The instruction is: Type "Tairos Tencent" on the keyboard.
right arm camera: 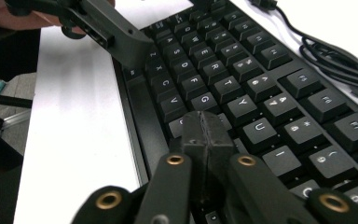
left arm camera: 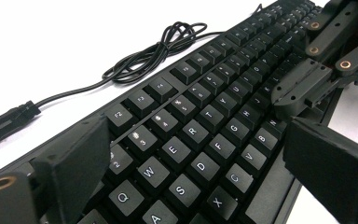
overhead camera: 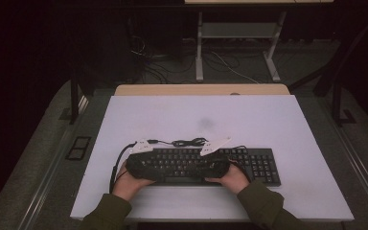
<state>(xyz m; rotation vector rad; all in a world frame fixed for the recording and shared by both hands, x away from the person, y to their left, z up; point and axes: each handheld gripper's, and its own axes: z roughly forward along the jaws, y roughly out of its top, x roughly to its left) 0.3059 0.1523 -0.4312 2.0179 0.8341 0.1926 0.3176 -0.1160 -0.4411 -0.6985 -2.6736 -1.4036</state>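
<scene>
At the bottom centre of the high view the person's two hands hold both grippers low over a black keyboard [overhead camera: 206, 165], which lies flat on the white bench [overhead camera: 172, 120], its right end running toward the lower right of the frame. The right gripper [right arm camera: 205, 128] has its jaws pressed together into one blunt tip, nothing between them, poised at the keys near G and H in the middle of its own view. That looks like a key press, so the tip should come straight down on one cap, not straddle two. The left gripper [left arm camera: 193, 154] stands wide open, its pads either side of the left-hand letter keys at the bottom of its view, gripping nothing; it is best kept clear of the caps, or set gently on the frame to steady the board. Farther back, the keyboard's cable [overhead camera: 189, 142] lies coiled just behind the top row, out of the way.
</scene>
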